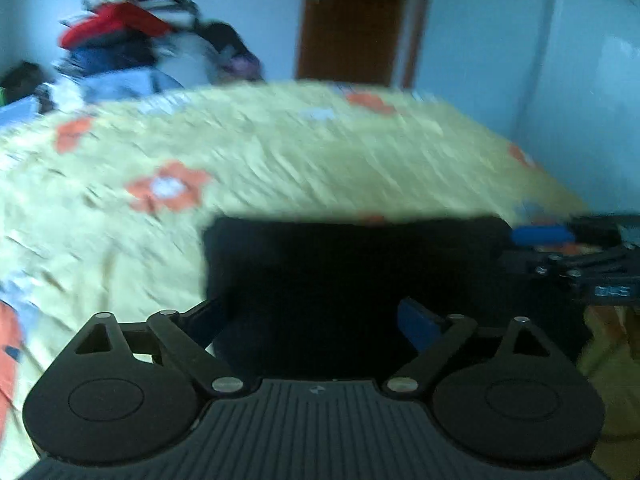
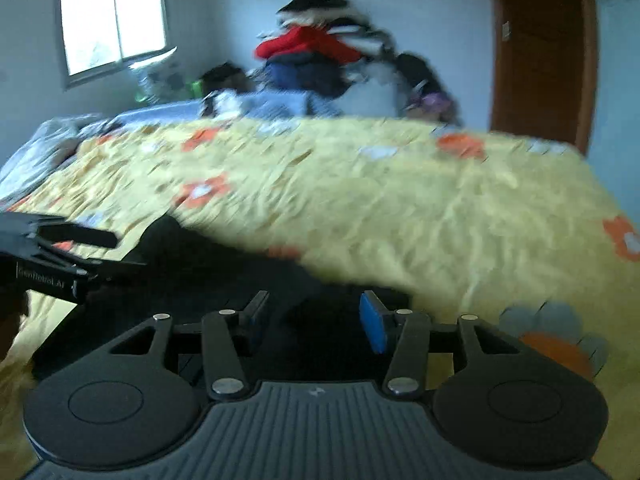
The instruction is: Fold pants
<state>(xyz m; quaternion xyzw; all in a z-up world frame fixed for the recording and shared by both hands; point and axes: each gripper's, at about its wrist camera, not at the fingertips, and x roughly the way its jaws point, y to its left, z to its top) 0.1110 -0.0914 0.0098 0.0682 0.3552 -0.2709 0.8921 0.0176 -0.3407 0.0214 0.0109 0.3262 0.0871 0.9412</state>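
My left gripper (image 1: 316, 320) spread, right gripper (image 2: 316, 316) spread | black pants (image 1: 352, 280) on bed (image 1: 280, 152) | blur: fold probably squared | risk: fingers snag cloth, undoing it

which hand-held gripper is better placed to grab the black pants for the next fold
Left, tentatively. The left hand-held gripper has its open fingers squarely straddling the near edge of the folded black pants. The right hand-held gripper, also open, sits at the cloth's corner, mostly over the yellow floral bedspread.

pants (image 1: 352, 288) on bedspread (image 1: 280, 152) near edge | clothes pile (image 2: 320, 60) behind | door (image 2: 544, 52) right
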